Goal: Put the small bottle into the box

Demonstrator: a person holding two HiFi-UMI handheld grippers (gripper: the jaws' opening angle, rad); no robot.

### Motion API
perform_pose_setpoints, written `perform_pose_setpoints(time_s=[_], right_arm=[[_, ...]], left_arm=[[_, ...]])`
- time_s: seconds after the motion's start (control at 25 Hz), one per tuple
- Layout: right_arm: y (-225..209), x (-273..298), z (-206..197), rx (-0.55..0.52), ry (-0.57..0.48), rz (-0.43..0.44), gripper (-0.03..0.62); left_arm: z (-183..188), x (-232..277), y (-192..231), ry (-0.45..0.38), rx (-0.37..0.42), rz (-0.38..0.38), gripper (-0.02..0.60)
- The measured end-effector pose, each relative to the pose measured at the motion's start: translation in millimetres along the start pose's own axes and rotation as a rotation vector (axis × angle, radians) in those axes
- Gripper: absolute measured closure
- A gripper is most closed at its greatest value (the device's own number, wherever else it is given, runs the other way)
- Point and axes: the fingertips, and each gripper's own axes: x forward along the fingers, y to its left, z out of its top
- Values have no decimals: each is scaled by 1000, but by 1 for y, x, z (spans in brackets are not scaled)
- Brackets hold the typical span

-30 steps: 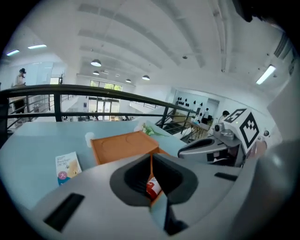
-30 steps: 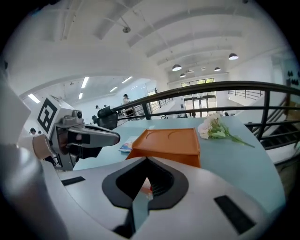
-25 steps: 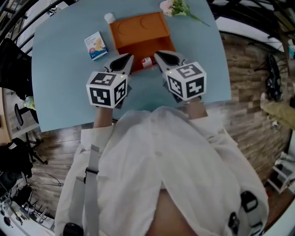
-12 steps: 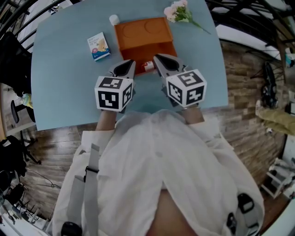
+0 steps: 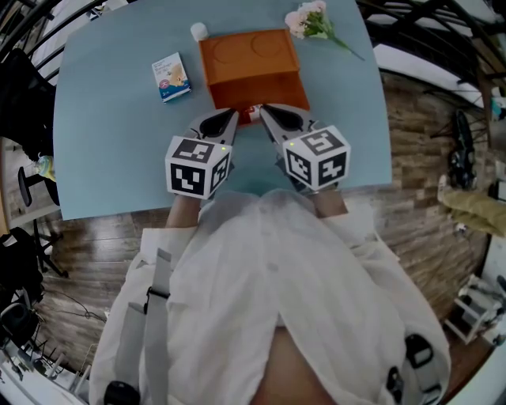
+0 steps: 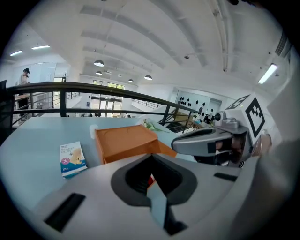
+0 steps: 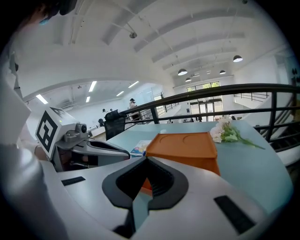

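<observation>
Where the small bottle (image 5: 253, 114) lies: on the tabletop (image 5: 111, 142), at the near side of the box (image 5: 251, 57), between the tips of the two grippers; whether either tip touches it cannot be told.
Small bottle: red with a white end, largely hidden by the gripper tips; probably light, rigid and smooth, so apt to roll or slip.
Best hold: likely across the middle of the red body, squeezed gently, clear of the white end.
Box: orange, just beyond the bottle.
Left gripper (image 5: 231, 116): fingers (image 6: 93, 185) closed together on nothing, tip just left of the bottle.
Right gripper (image 5: 265, 111): fingers (image 7: 201, 187) also closed and empty, tip just right of the bottle.
Surroundings: small carton (image 5: 170, 77) left of the box; flowers (image 5: 310, 19) at the tabletop's far right.
</observation>
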Motion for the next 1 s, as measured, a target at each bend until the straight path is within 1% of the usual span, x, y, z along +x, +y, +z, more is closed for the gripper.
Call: perform_pose_setpoints(time_s=[0.2,0.36,0.56,0.72,1.0], right_arm=[[1,1,-15,-14,46,-1,591],[2,3,-23,-16,83,-4,591],[4,7,-34,-6,128,5,592],[4,9,-37,-13,139,6,591],[-5,10,-35,6,136,-7,591]], left_arm=[[-10,2,-1,24,32,2,577],[-16,3,-2,48,16,-2,577],[-32,8,-1,115,1,13,577],[-39,11,0,139,-9,18,577],[-38,20,-1,153,-17,-14,577]])
